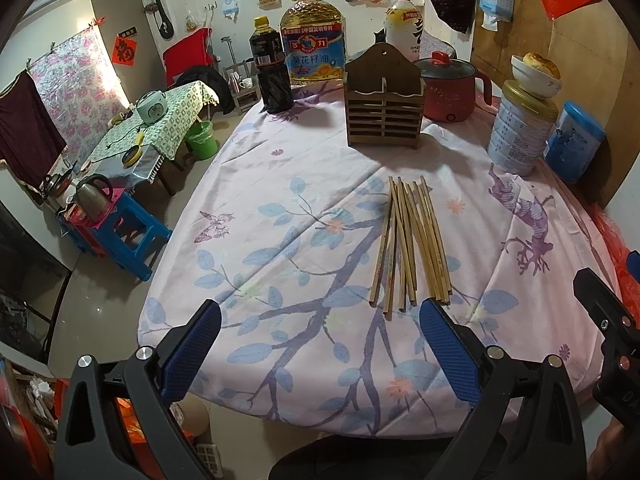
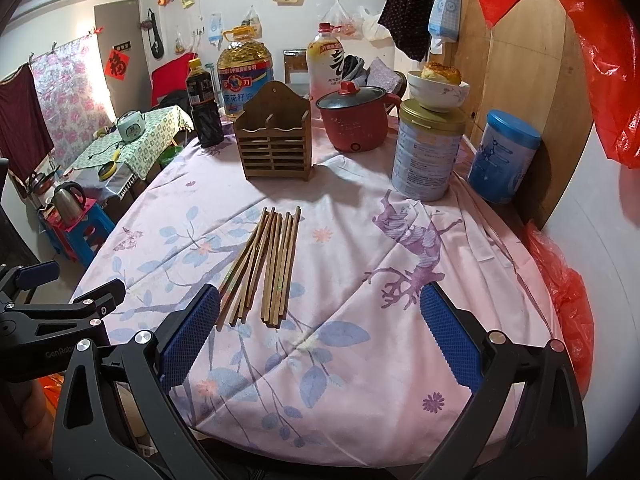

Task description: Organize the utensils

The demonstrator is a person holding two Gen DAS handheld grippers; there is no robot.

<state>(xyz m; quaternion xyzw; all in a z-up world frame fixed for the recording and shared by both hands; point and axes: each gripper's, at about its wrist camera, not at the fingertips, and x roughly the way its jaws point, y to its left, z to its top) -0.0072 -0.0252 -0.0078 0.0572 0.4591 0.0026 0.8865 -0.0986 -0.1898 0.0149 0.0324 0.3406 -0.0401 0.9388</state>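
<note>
Item: bundle of wooden chopsticks (image 1: pixel 410 242), lying loose on the floral tablecloth (image 1: pixel 280 240), fanned slightly, near ends toward the camera.

Left gripper (image 1: pixel 320 344): jaws stood wide apart, holding nothing, above the near table edge. The chopsticks lay ahead of the jaws and off to the right of the gap's centre, their near ends just beyond the tip of the right blue pad (image 1: pixel 448 348); no contact.

Right gripper (image 2: pixel 320 336): jaws likewise spread wide and empty. The chopsticks (image 2: pixel 264 266) lay ahead and toward the left side of the gap, near ends just beside the tip of the left blue pad (image 2: pixel 188 336); contact could not be told.

Wooden slatted utensil holder (image 1: pixel 384 108): upright, two compartments, well beyond the far ends of the chopsticks, straight ahead of both jaws, apart from them.

Beside the holder: red electric pot (image 1: pixel 450 90) to its right, dark sauce bottle (image 1: pixel 272 68) to its left.
</note>
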